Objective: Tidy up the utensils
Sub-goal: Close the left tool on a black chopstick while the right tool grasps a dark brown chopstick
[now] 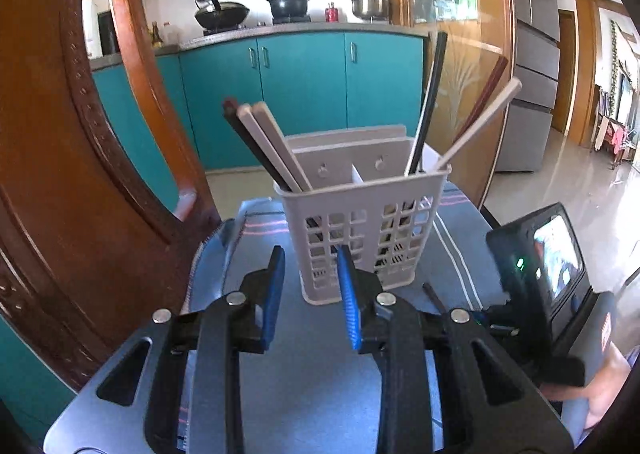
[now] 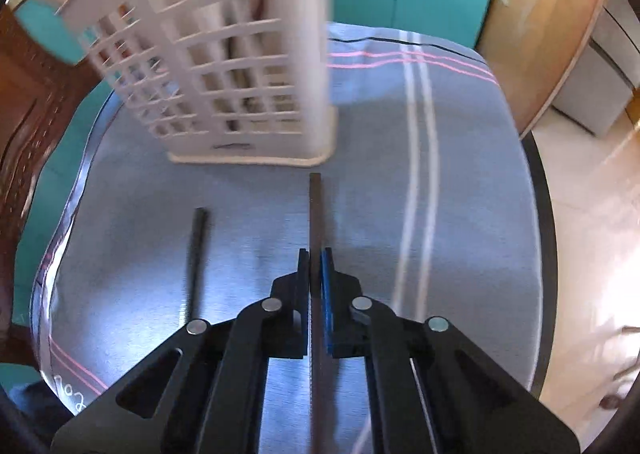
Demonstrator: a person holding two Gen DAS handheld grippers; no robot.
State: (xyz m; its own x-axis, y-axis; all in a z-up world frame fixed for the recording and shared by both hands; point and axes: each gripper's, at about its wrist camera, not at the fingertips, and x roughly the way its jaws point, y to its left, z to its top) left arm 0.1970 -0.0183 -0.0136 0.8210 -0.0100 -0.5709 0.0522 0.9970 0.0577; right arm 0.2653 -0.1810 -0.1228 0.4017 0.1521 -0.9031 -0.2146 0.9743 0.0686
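Straight ahead of the left jaws the white slotted plastic utensil basket (image 1: 362, 230) stands upright on the table's blue striped cloth (image 1: 280, 338), blocking the forward path. Bare cloth lies between those jaws. Left of them, a carved brown wooden chair back (image 1: 72, 182) crowds the table edge. Ahead of the right jaws the basket (image 2: 236, 66) rises left of centre; a loose dark chopstick (image 2: 197, 254) lies to their left, and open cloth (image 2: 460, 182) spreads to their right.

A pale slotted utensil holder (image 1: 362, 222) stands upright on the counter, chopsticks (image 1: 264, 146) leaning inside both compartments (dark and pale); two dark chopsticks (image 2: 197, 254) lie before it.
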